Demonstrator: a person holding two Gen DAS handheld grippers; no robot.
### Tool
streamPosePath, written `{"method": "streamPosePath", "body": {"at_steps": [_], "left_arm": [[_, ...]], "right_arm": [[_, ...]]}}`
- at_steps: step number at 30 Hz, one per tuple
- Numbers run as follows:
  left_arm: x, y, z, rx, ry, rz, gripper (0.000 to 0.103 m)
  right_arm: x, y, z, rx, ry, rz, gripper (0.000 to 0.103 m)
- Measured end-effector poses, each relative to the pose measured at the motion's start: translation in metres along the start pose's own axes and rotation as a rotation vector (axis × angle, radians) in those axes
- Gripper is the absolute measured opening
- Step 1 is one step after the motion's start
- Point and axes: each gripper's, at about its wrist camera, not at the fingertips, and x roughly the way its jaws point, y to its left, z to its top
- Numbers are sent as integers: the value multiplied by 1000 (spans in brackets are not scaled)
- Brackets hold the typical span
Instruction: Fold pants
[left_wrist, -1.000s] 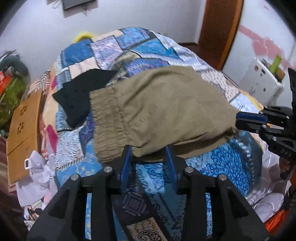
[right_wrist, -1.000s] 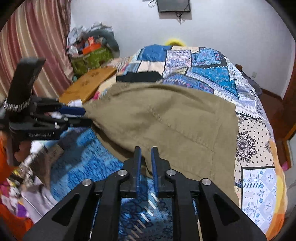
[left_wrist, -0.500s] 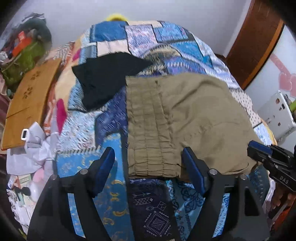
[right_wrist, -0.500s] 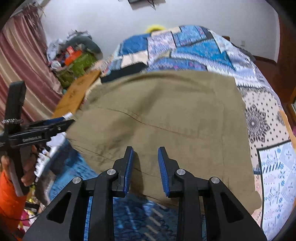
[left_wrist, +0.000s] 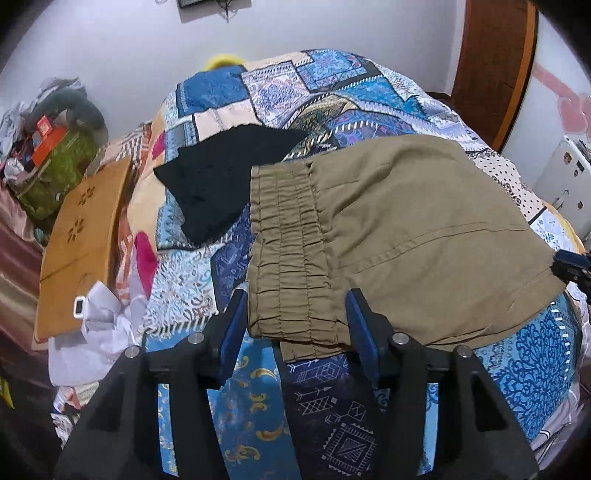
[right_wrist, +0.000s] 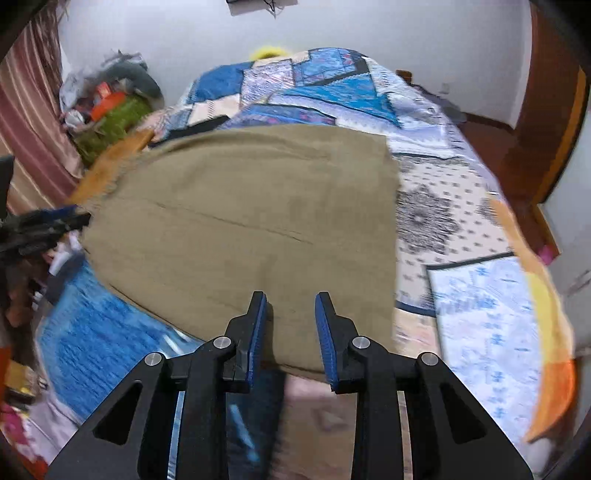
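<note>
Patchwork bedding (left_wrist: 207, 266) is being used as the work surface, and the olive pants (left_wrist: 406, 236) are lying folded across its near end, beside a black garment (left_wrist: 221, 177). Nothing is being held: the left gripper (left_wrist: 295, 325) is spread wide around the elastic waistband (left_wrist: 288, 251), the right gripper (right_wrist: 290, 326) parted over the opposite edge. The long axis is running left to right, waistband leftward. A one-layer pinch is judged likely to undo the fold.
</note>
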Motion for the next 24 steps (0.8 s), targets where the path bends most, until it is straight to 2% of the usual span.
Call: {"method": "streamPosePath", "body": {"at_steps": [2, 3, 8, 11, 14, 16, 20, 22, 24], "left_arm": [[6, 1, -3, -19, 14, -16, 60], [10, 3, -4, -34, 22, -32, 61], [7, 13, 2, -65, 56, -85, 64], [-4, 14, 12, -36, 41, -66, 68], [-19, 15, 27, -19, -14, -19, 75], [-26, 18, 41, -13, -51, -4, 77], [-25, 23, 67, -2, -84, 39, 78], [-20, 27, 82, -4, -99, 56, 87], [-13, 31, 92, -15, -112, 69, 90]], "right_arm": [[0, -5, -5, 15, 6, 2, 35], [0, -6, -7, 27, 6, 5, 36], [0, -7, -2, 45, 18, 18, 37], [-5, -6, 5, 13, 12, 19, 40], [-12, -7, 17, -11, -17, 15, 41], [-16, -11, 29, -15, -51, 13, 46], [-16, -23, 55, -5, -106, -6, 55], [-12, -31, 69, 7, -129, -9, 60], [-6, -39, 82, 14, -144, -14, 62]]}}
